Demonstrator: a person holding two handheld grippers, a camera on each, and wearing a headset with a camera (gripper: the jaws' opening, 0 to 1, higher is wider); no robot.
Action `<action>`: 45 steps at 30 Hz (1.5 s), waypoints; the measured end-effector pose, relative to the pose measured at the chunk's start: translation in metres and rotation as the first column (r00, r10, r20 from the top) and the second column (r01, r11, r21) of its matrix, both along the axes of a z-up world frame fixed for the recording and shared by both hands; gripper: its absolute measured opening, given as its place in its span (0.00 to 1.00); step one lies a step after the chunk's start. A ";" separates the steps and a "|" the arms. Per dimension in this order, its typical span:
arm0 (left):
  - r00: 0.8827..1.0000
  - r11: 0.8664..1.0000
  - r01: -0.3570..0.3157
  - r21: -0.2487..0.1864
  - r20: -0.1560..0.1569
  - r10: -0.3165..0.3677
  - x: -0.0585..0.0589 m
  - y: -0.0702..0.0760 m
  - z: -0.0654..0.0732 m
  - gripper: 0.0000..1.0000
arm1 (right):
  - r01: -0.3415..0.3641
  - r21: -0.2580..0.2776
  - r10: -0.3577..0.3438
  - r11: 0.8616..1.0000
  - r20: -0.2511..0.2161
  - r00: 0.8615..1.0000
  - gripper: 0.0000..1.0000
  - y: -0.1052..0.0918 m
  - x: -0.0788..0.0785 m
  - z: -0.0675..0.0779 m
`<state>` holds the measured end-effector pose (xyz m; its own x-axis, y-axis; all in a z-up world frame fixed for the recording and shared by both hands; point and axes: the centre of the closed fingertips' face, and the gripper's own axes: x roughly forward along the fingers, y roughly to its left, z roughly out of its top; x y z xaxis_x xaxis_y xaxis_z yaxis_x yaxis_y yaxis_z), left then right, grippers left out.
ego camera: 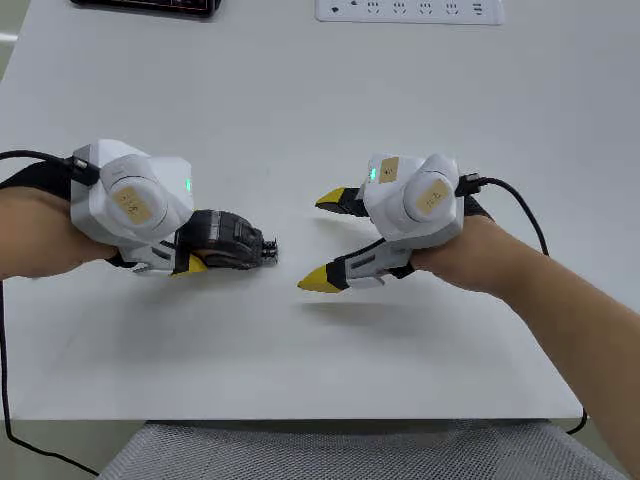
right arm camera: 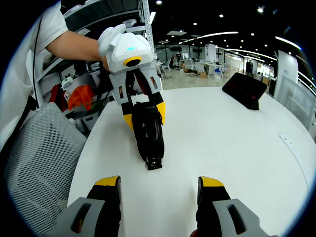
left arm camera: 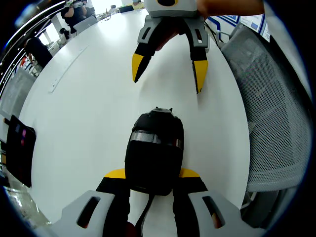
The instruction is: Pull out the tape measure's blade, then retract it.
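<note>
I am holding the tape (ego camera: 228,238) clamped in the left gripper (ego camera: 207,250). The right gripper (ego camera: 320,240) is hovering, jaws apart, facing the hook (ego camera: 268,248). Pull-out and retraction are both remaining.

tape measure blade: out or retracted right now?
Retracted. Only the hook shows at the mouth of the tape measure; no blade lies on the table toward the open right gripper.
</note>
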<state>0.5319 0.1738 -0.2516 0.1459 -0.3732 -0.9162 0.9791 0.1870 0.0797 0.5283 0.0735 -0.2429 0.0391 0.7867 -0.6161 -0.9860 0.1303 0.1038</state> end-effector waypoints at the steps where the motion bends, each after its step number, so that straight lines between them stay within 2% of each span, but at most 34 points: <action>1: 1.000 1.000 0.000 0.000 -0.001 0.000 0.000 0.000 0.000 0.28 | -0.003 -0.001 0.003 1.000 0.000 1.000 0.59 0.001 0.000 -0.001; 32: 1.000 1.000 0.002 0.004 -0.009 -0.002 0.000 0.000 0.000 0.28 | -0.055 0.044 0.055 0.998 0.013 0.998 0.33 0.030 0.001 -0.015; 45: 1.000 1.000 0.004 0.005 -0.007 -0.004 0.000 0.000 -0.001 0.28 | -0.082 0.058 0.081 0.995 0.019 0.997 0.25 0.037 -0.002 -0.019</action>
<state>0.5320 0.1736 -0.2528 0.1377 -0.3693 -0.9190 0.9804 0.1825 0.0736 0.5262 0.1106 -0.2618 -0.0173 0.8227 -0.5683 -0.9947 0.0432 0.0929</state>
